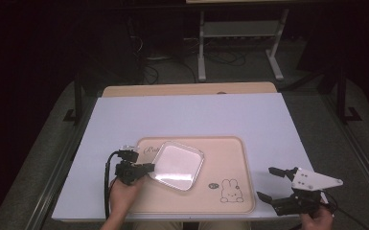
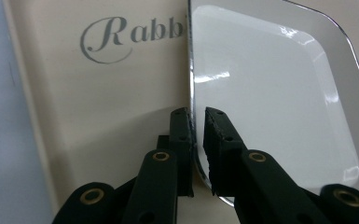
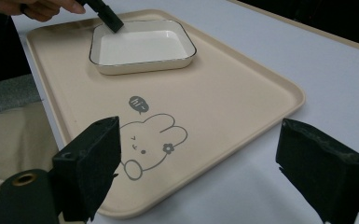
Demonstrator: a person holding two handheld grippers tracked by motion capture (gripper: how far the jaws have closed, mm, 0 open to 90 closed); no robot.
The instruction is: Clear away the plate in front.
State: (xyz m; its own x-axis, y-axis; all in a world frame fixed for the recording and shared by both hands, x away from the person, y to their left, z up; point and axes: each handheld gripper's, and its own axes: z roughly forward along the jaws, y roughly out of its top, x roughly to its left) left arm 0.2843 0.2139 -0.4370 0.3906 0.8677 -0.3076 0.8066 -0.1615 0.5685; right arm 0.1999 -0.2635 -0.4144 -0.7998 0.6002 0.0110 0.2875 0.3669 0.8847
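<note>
Your left gripper has its two black jaws pinched on the thin dark-edged rim of the shallow white enamel dish with rounded corners, one jaw outside the wall and one inside, so you have a grip on the edge and not on the body. In the high view the left gripper meets the dish at the dish's 8 o'clock corner. The dish sits flat on the beige plastic serving tray printed with a rabbit drawing, in the tray's left half, toward 10 o'clock from the rabbit. I judge this to be the grasp step, with the lift or slide yet to come; the next move calls for a firm pinch and a level wrist, since a plate held by one edge will want to tip away from you and could slip out. The dish is nearly square, so its long axis is faint; it lies turned on the tray, with one diagonal running roughly from 8 o'clock to 2 o'clock, open face up. Your right gripper hangs off the tray's 4 o'clock corner over the pale grey table top, jaws spread wide and holding nothing, well apart from the dish.
</note>
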